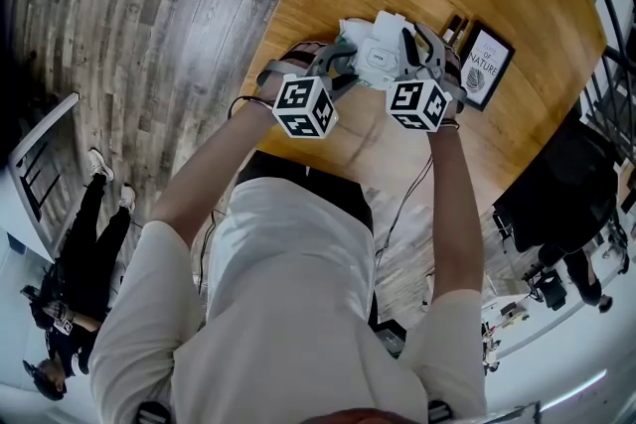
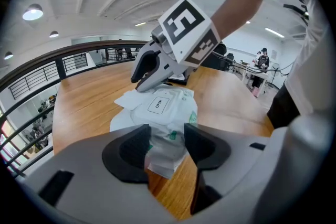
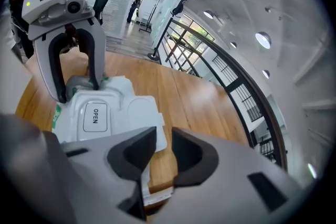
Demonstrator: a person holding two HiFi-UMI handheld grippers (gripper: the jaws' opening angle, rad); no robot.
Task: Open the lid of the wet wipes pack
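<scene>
**Barely begun: pack held at both ends, lid down**

On my left, the left tongs (image 2: 167, 145) are clamped on the near end of the wet wipes pack (image 2: 177, 119). The soft white film is bunched between the two dark pads, which press in on it from both sides. The pack lies flat on the wooden bench (image 2: 86, 105), stretching away from that grip towards my other hand.

In the middle of the pack sits the lid (image 2: 159, 104), a rigid white flap marked OPEN. It looks flush with its frame, with no raised edge that I can see, so I judge it closed.

On my right, the right tongs (image 3: 164, 147) are at the far end of the pack with the pads almost together. A thin white strip of the pack's edge shows low down between them, so I take them to be pinching that edge and not the lid itself. Beyond the pack, further right, a small framed card (image 1: 487, 65) stands on the bench, clear of the work.

So the holding is done and the opening is not. What I reckon is left is for one pair of tongs to catch the lip of the lid and lift it.
</scene>
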